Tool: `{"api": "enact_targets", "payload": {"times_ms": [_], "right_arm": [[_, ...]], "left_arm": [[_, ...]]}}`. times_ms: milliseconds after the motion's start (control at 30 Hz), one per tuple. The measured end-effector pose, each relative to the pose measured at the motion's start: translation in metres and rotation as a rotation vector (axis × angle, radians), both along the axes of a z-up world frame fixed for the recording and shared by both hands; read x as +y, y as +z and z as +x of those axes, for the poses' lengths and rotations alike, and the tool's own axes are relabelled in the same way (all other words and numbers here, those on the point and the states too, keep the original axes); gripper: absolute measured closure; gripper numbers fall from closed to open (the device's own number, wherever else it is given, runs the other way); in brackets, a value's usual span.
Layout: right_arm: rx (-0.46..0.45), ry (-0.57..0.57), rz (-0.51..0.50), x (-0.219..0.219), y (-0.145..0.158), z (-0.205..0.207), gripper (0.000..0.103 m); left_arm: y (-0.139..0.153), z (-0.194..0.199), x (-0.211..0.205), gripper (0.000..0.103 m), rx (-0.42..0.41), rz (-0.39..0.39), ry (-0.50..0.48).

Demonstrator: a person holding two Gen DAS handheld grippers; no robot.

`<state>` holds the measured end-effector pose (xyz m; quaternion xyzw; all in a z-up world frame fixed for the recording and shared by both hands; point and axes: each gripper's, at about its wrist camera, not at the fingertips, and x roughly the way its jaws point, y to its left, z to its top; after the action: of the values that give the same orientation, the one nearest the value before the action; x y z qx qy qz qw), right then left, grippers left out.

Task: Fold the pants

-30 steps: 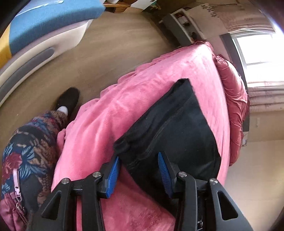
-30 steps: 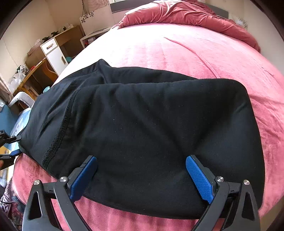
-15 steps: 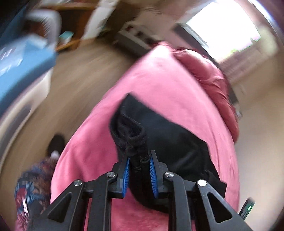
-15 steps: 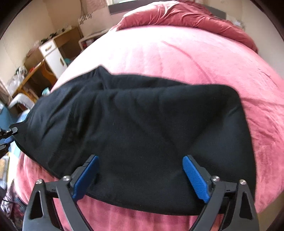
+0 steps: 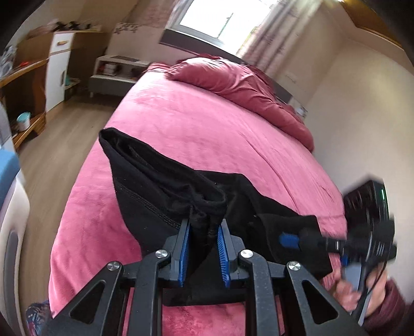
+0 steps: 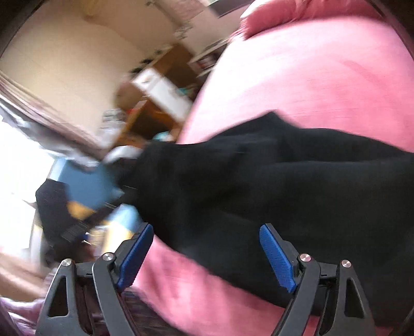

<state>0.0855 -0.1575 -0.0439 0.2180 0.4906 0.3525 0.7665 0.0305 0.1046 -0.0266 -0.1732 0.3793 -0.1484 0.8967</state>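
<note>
Left gripper (image 5: pixel 204 254) pinches a bunched edge of the black pants (image 5: pixel 160 191), lifting it off the pink bed (image 5: pixel 207 124) ahead to fold, while right gripper (image 6: pixel 207 254) hangs wide open, empty, over the cloth.

Bright window (image 5: pixel 207 19) (curtained), wooden floor (image 5: pixel 51 155)

Left gripper (image 5: pixel 204 248) with blue pads nearly together, clamped on a bunched fold of black pants (image 5: pixel 160 186), right gripper (image 6: pixel 205 254) with jaws spread wide, nothing between its pads, hovering low above the same cloth, view blurred
</note>
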Motion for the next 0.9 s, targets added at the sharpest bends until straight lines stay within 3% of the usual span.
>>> {"api": "enact_targets", "payload": {"times_ms": [167, 300, 367, 433, 500, 533, 633, 733, 833, 900], "right_arm": [[0.018, 0.128, 0.052, 0.055, 0.009, 0.037, 0.018], [0.044, 0.2, 0.021, 0.095, 0.001, 0.055, 0.022], [0.064, 0.23, -0.016, 0.113, -0.006, 0.063, 0.042], [0.095, 0.271, -0.064, 0.128, -0.017, 0.065, 0.05], [0.075, 0.282, -0.128, 0.138, -0.023, 0.063, 0.08], [0.06, 0.283, -0.161, 0.141, -0.025, 0.061, 0.102], [0.02, 0.273, -0.206, 0.139, -0.027, 0.057, 0.103], [0.01, 0.248, -0.203, 0.133, -0.024, 0.061, 0.103], [-0.005, 0.245, -0.214, 0.125, -0.021, 0.06, 0.098], [-0.001, 0.242, -0.225, 0.119, -0.021, 0.057, 0.092]], "left_arm": [[0.001, -0.003, -0.012, 0.083, -0.02, 0.02, -0.056], [0.001, -0.007, -0.02, 0.086, -0.035, 0.024, -0.098], [0.003, -0.01, -0.027, 0.089, -0.048, 0.026, -0.14], [0.004, -0.013, -0.036, 0.089, -0.063, 0.072, -0.156], [0.002, -0.013, -0.041, 0.089, -0.054, 0.072, -0.179], [0.002, -0.015, -0.042, 0.089, -0.052, 0.07, -0.182], [0.001, -0.019, -0.04, 0.089, -0.037, 0.059, -0.208], [-0.001, -0.024, -0.016, 0.083, 0.02, 0.004, -0.156], [-0.009, -0.024, 0.028, 0.08, 0.103, -0.081, -0.001], [-0.018, -0.03, 0.075, 0.08, 0.157, -0.189, 0.183]]}}
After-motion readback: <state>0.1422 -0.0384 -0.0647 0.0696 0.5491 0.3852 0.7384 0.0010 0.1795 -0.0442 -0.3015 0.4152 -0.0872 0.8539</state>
